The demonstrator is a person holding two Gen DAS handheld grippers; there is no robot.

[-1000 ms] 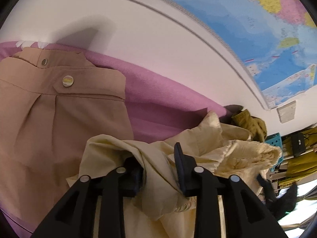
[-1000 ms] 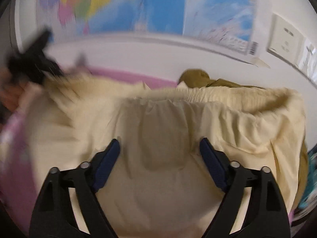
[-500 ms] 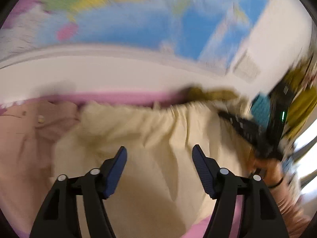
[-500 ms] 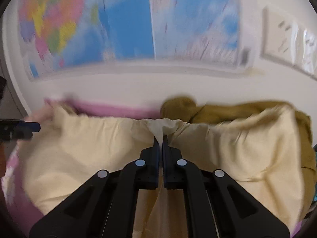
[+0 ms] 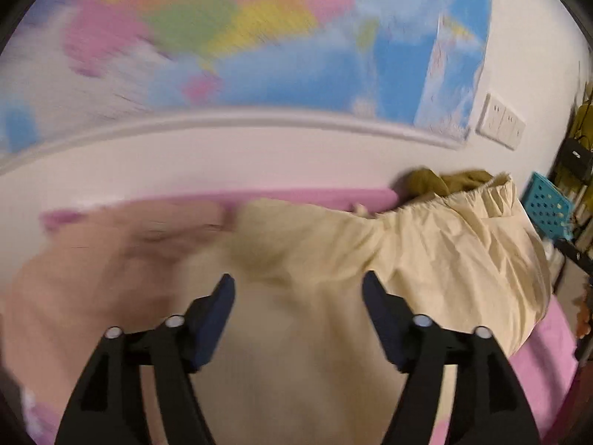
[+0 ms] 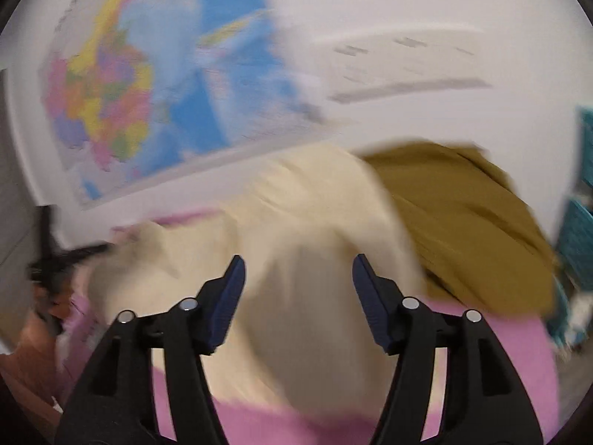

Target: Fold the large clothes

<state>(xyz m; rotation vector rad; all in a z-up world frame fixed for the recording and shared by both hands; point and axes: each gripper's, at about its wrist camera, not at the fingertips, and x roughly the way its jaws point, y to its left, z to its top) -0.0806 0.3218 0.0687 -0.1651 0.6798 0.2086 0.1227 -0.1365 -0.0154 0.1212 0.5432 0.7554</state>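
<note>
Since both tools have just let go, we read this as the end of one fold pass on the cream garment (image 5: 426, 259). A second ago the left tool (image 5: 298, 289) was clenched on a bunched-up fold of it; now its jaws have been opening and stand wide, nothing between the pads, cloth lying below them. The right tool (image 6: 298, 274) was pinched shut on the gathered edge half a second back — its jaws have just been opening too, released, with cream fabric under the gap but not gripped.

The garment now lies spread across the centre and right of the left wrist view, on the pink bed cover (image 5: 548, 348), its ruffled edge up at the right near the olive garment (image 6: 463, 222). At centre left it looks to overlap the tan garment (image 5: 92, 267), though blur hides the exact edge. An hour-glass heap a second ago, flatter now — so the spread or first fold looks done, we judge.

Both views are heavily smeared, so both hands are on the move. The wall map (image 5: 259, 37) fills the top, a blue crate (image 5: 548, 207) at the right edge. At the left edge of the right view a dark blurred shape is probably the other tool; we can't tell more.

Next likely need: regrasp an edge for the following fold.
</note>
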